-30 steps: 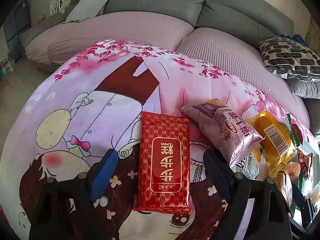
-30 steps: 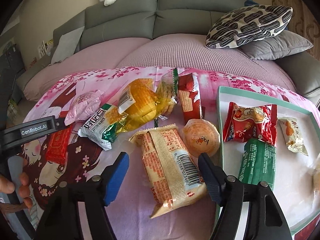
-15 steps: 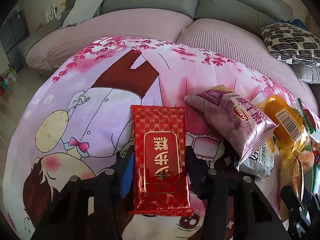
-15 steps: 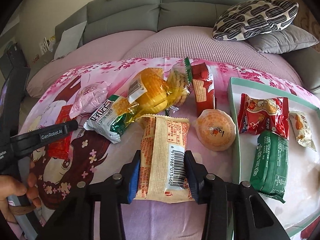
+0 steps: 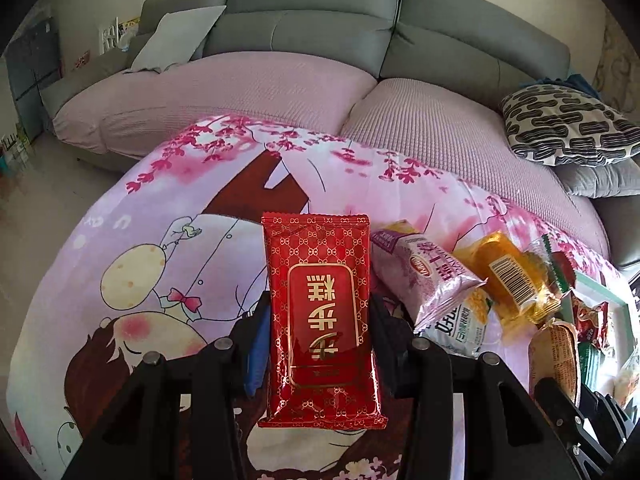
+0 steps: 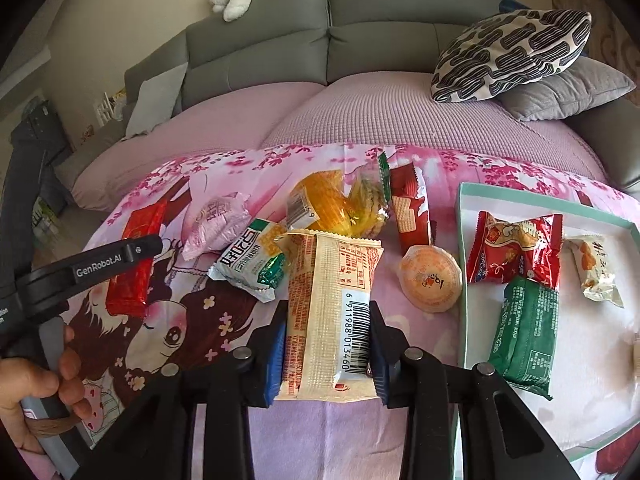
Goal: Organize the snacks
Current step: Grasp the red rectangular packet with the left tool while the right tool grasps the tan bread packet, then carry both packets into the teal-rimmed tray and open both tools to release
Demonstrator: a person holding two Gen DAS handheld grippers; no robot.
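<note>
- Left gripper (image 5: 318, 344) — jaws closed in on the long sides of the red cake packet (image 5: 320, 312), gripping it over the pink cartoon cloth (image 5: 168, 248)
- Right of it on the cloth lie a purple packet (image 5: 424, 276), a green-and-white packet (image 6: 252, 264) and a yellow packet (image 6: 320, 204)
- Right gripper (image 6: 328, 344) — jaws pressed against both sides of the cream barcode packet (image 6: 330, 312), holding it
- A round orange snack (image 6: 432, 278) lies just right of that packet, near the tray
- Far right, the teal-rimmed tray (image 6: 464, 264) holds a red wrapped snack (image 6: 516, 252) and a green packet (image 6: 524, 328)
</note>
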